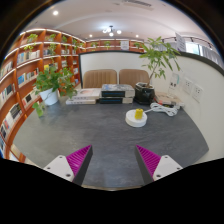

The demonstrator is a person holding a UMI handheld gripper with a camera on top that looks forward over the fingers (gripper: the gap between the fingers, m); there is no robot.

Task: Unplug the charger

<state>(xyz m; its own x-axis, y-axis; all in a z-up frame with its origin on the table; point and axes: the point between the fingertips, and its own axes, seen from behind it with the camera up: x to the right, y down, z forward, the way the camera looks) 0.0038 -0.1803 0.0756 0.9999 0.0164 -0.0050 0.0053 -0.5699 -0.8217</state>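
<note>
Gripper (112, 160) open, empty, low over bench (90, 130). Charger (163, 106) lay far ahead and right of fingers, by wall; cable ran leftward. I judged forward-right reach needed.

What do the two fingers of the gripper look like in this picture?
The gripper has two pale, whitish fingers with angular, wedge-like tips. Each bears a magenta pad on its inner face, roughly triangular in shape. No cables, markings or sleeve show on them.
</note>
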